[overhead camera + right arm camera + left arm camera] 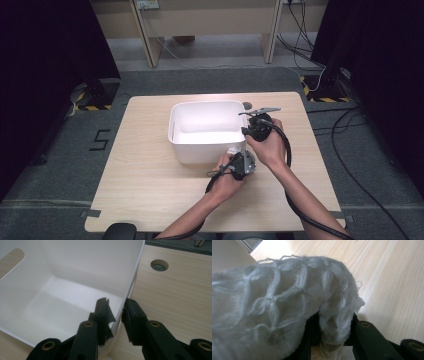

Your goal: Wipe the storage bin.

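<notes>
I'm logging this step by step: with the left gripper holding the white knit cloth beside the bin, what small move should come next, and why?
Probably lift the left gripper up over the rim of the bin. Its jaws are shut on the cloth, which sits low beside the bin's near wall, outside it. The right gripper clamps the bin's right wall, steadying it, and the bin looks empty.

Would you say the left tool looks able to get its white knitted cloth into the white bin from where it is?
Probably yes: the left tool, shut on the white knitted cloth, sits beside the white bin, whose top is open.

Light wood table [150, 175] w/ white bin [207, 149] standing on it, centre-back.
</notes>
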The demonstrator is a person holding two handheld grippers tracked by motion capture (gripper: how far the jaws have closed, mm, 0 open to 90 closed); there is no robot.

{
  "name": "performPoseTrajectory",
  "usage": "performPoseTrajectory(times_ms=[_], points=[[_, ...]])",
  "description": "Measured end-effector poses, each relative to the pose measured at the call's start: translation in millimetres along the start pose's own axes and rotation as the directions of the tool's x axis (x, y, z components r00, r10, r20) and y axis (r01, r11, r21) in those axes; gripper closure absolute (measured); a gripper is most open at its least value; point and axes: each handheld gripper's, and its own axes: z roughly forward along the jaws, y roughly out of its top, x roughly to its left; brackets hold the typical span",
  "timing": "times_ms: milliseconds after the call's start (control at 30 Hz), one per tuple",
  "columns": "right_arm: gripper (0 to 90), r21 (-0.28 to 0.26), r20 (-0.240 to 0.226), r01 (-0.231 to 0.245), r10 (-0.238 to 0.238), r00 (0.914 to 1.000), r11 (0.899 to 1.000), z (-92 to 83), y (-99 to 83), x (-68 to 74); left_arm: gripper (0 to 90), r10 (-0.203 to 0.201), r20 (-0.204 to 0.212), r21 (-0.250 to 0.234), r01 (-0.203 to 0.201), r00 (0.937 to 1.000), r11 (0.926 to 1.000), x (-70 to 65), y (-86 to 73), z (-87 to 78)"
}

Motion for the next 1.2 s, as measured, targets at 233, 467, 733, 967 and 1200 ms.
performPoseTrajectory(times_ms=[233,467,733,967,1200], points=[[73.9,0.001,0.0,-0.001,0.001,1.0,1.0,0.3,0.0,0.7,74.2,0.002,0.002,0.008,-0.002,1.0,1.0,-0.6,-2.4,2.2],[73.9,0.001,0.001,0.002,-0.002,1.0,1.0,0.2,-0.1,1.0,74.2,-0.003,0.006,0.017,0.003,1.0,0.9999,-1.7,-5.1,4.6],[73.8,0.0,0.002,0.003,-0.003,1.0,1.0,0.2,-0.1,1.3,74.2,-0.005,0.007,0.017,0.004,1.0,0.9998,-2.8,-7.0,3.9],[70.2,0.001,0.001,0.0,0.0,1.0,1.0,1.2,1.2,-0.2,74.1,-0.021,0.019,0.003,0.021,0.9996,0.9998,2.9,-6.1,-23.4],[63.9,0.007,0.016,-0.011,0.011,0.9998,1.0,1.8,0.7,3.1,74.1,-0.065,-0.016,-0.039,0.064,0.9977,0.9972,25.7,-19.3,-79.7]])
